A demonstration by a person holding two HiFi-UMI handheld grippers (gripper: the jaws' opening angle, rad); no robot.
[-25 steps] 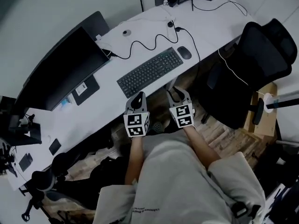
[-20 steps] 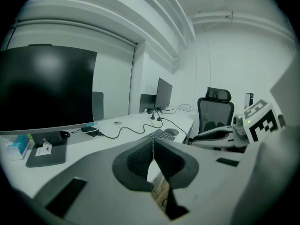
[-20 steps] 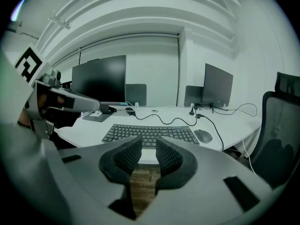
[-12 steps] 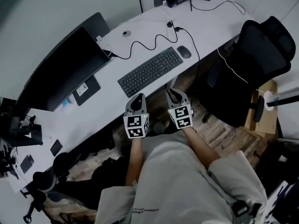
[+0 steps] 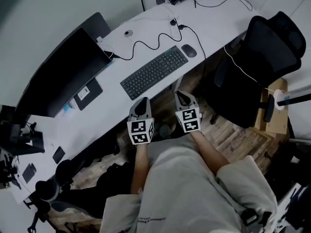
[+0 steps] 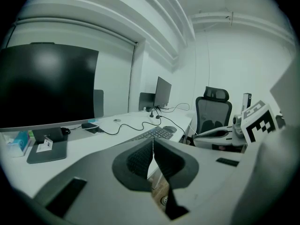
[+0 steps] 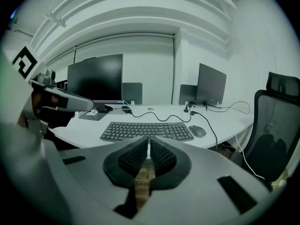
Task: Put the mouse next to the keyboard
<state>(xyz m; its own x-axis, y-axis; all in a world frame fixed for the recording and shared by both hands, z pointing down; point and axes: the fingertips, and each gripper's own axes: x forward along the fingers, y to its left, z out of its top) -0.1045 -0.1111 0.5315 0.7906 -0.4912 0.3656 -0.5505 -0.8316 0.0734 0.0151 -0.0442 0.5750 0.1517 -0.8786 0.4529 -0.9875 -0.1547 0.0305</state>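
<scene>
Parked near desk (image 5: 99, 114), left gripper (image 5: 142, 102) clenched empty, right gripper (image 5: 182, 96) just closing on nothing; likely finished, mouse (image 5: 189, 51) just right of keyboard (image 5: 154, 72).

black mouse (image 5: 189, 51) lies just beside the keyboard's (image 5: 154, 72) right end on the white desk (image 5: 104, 111); office chair (image 5: 265, 47) nearby.

Grey shirt (image 5: 184, 188), black-and-white marker cubes (image 5: 141, 131)

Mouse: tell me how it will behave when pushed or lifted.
The mouse looks small and low, so probably light and stiff. On the smooth white desk it should slide, not tip. Its domed shell may slip in a pinch; the black cable beside it could snag.
</scene>
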